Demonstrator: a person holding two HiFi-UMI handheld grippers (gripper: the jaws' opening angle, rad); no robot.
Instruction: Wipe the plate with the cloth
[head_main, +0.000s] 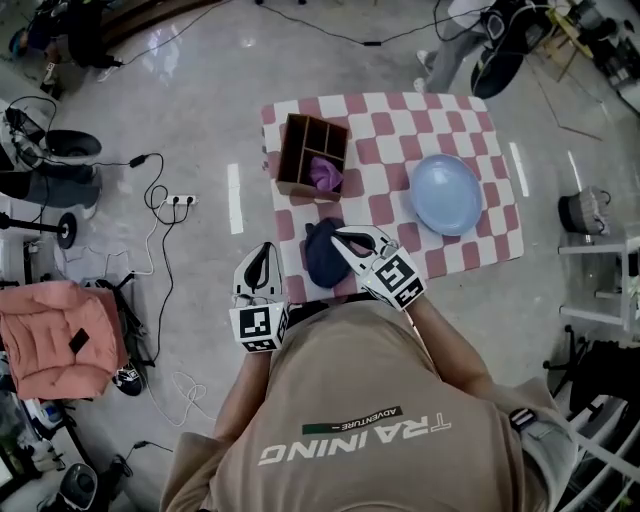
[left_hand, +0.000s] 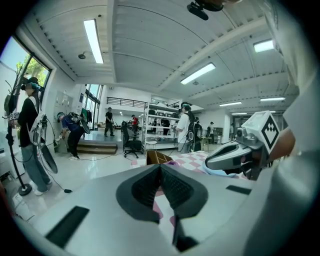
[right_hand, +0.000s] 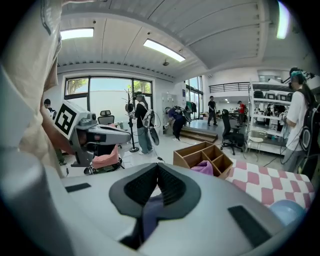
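Observation:
A light blue plate (head_main: 446, 194) lies on the right half of a pink-and-white checked table (head_main: 400, 120). At the table's near edge a dark navy cloth (head_main: 320, 258) sits in a heap. My right gripper (head_main: 340, 238) hovers over the cloth's upper right part with its jaws shut. In the right gripper view the pads meet at the tips (right_hand: 159, 167) and a strip of the navy cloth (right_hand: 149, 212) shows through the gap below them. My left gripper (head_main: 264, 250) is shut on nothing, left of the table's near corner, over the floor.
A wooden divided box (head_main: 312, 155) with a purple cloth (head_main: 325, 173) in it stands at the table's far left. Cables and a power strip (head_main: 178, 200) lie on the floor to the left. Several people stand about the room (left_hand: 26, 130).

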